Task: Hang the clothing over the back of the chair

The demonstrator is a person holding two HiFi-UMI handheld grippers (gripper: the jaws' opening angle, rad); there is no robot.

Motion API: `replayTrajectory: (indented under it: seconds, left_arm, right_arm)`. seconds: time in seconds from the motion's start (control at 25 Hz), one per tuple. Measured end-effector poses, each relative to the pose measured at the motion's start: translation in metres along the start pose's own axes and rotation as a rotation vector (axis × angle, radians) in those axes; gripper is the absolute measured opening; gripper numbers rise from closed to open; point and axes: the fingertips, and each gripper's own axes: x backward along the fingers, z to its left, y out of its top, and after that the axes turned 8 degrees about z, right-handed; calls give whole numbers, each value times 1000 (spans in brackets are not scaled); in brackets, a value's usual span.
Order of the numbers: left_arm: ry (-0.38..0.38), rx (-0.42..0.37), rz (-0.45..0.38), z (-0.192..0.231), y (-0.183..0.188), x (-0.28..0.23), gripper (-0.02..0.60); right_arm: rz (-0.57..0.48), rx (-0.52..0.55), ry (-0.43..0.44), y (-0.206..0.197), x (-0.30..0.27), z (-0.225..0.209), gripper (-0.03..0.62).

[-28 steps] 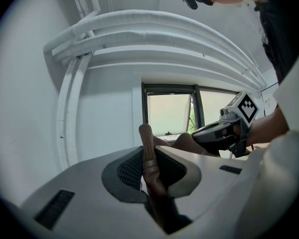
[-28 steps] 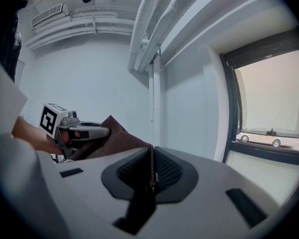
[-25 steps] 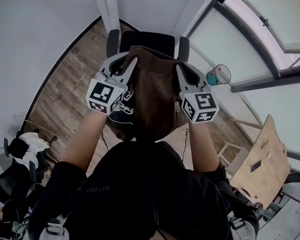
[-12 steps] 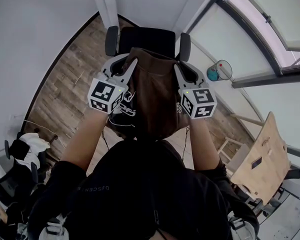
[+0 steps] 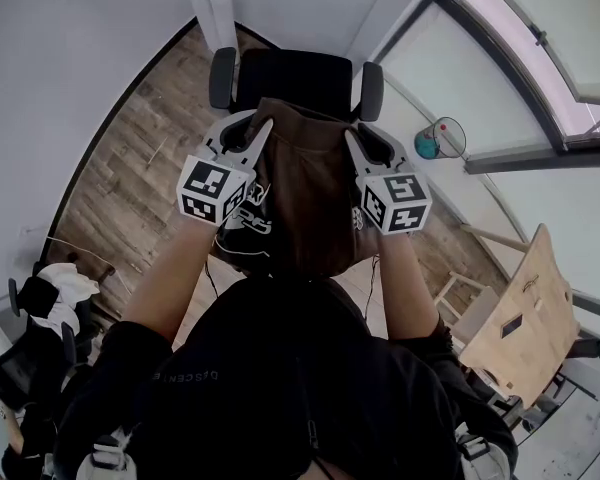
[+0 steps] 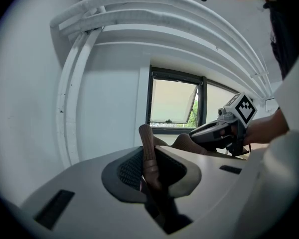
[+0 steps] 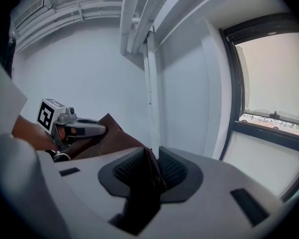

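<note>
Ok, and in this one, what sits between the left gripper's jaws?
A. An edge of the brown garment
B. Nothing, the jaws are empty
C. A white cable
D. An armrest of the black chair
A: in the left gripper view, the left gripper has a ribbed edge of the brown garment pinched between its pads, with the fabric sticking up above them.

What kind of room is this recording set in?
Probably an office or similar workroom: a black office chair on wood-plank floor, large dark-framed windows along one wall, and a second office chair at lower left.
</note>
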Motion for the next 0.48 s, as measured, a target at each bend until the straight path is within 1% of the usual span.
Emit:
replayTrajectory:
  seconds: [0.28, 0.48]
  left_arm:
    - [1, 13, 18, 3, -7, -2, 67]
    - [8, 16, 32, 3, -10, -5, 67]
  right_arm:
    - [12, 5, 13, 0, -2, 2, 130]
    - [14, -30, 24, -5, -2, -3, 149]
